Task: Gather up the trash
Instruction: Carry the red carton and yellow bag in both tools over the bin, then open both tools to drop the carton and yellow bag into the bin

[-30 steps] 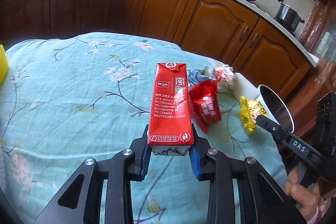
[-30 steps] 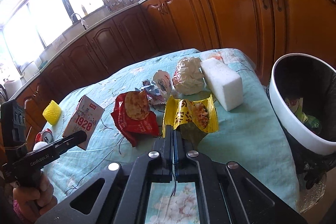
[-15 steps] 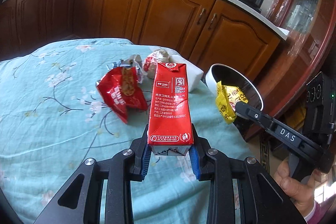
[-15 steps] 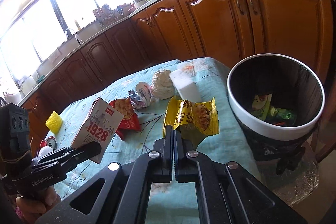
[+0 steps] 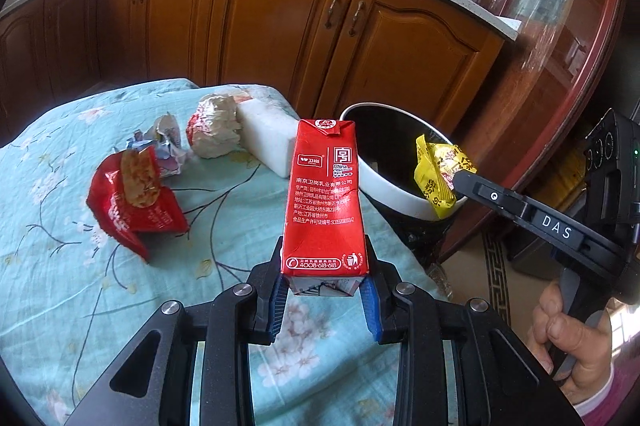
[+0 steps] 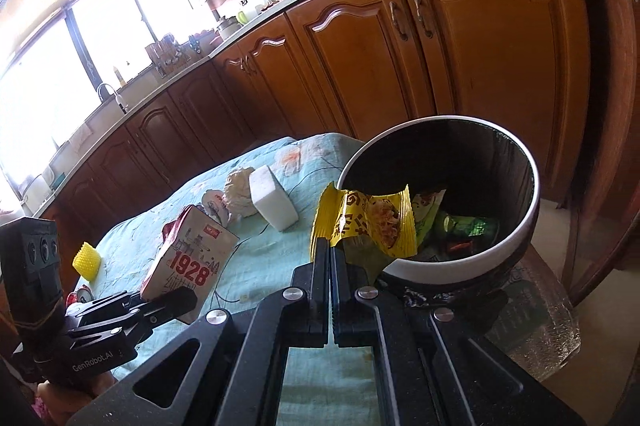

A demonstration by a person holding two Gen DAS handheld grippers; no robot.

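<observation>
Gripping red milk carton (image 5: 325, 194) at base, left claw (image 5: 325, 300) clamped, carton upright above table (image 5: 48, 306) edge. Right claw (image 6: 331, 254) pressed together on yellow snack wrapper (image 6: 366, 222), wrapper hanging over rim of trash bin (image 6: 516, 246). Bin interior dark; green and orange scraps inside hard to identify. On table: red snack bag (image 5: 132, 202), crumpled paper ball (image 5: 214, 130), white foam block (image 5: 266, 138). Carton base partly hidden behind blue pads (image 5: 370, 302).

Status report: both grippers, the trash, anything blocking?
Left gripper shut on carton. Right gripper shut on yellow wrapper, at bin rim. Nothing blocking.
</observation>
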